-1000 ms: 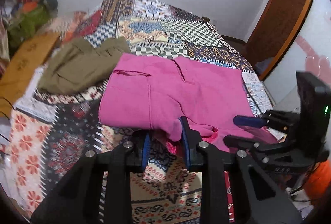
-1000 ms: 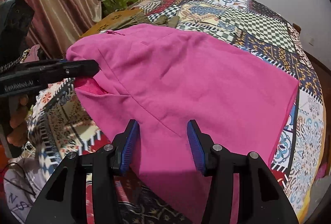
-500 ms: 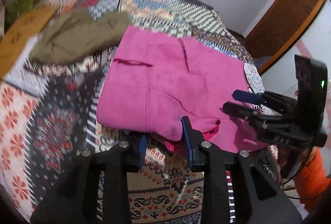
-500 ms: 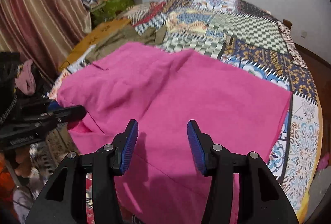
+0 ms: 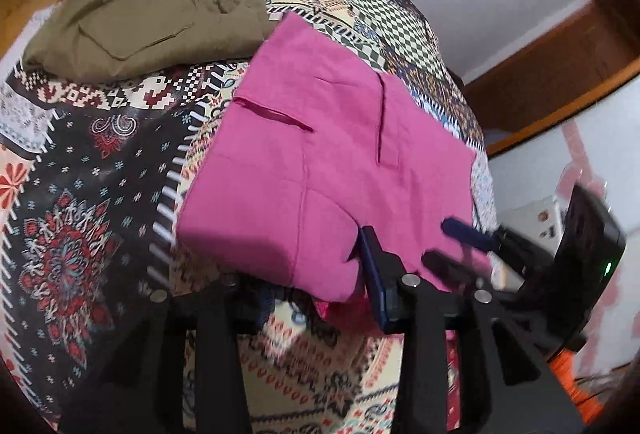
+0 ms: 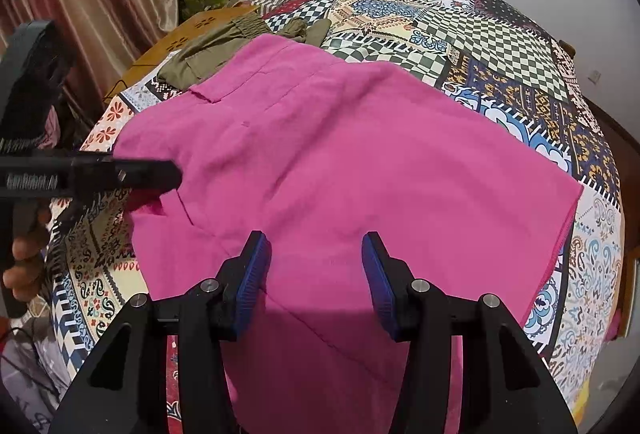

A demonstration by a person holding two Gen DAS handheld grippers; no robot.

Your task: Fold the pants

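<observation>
At the bed's near edge my left gripper [image 5: 316, 286] has just been opening, pink pants [image 5: 320, 169] corner still between its jaws; right gripper [image 6: 316, 274] hovers open, so this fold's laid.

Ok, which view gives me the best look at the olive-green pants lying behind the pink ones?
The left wrist view. There the olive-green pants show almost whole, with the gathered waistband and a flap pocket clear on the patchwork bedspread. In the right wrist view only a narrow strip shows past the pink pants.
</observation>
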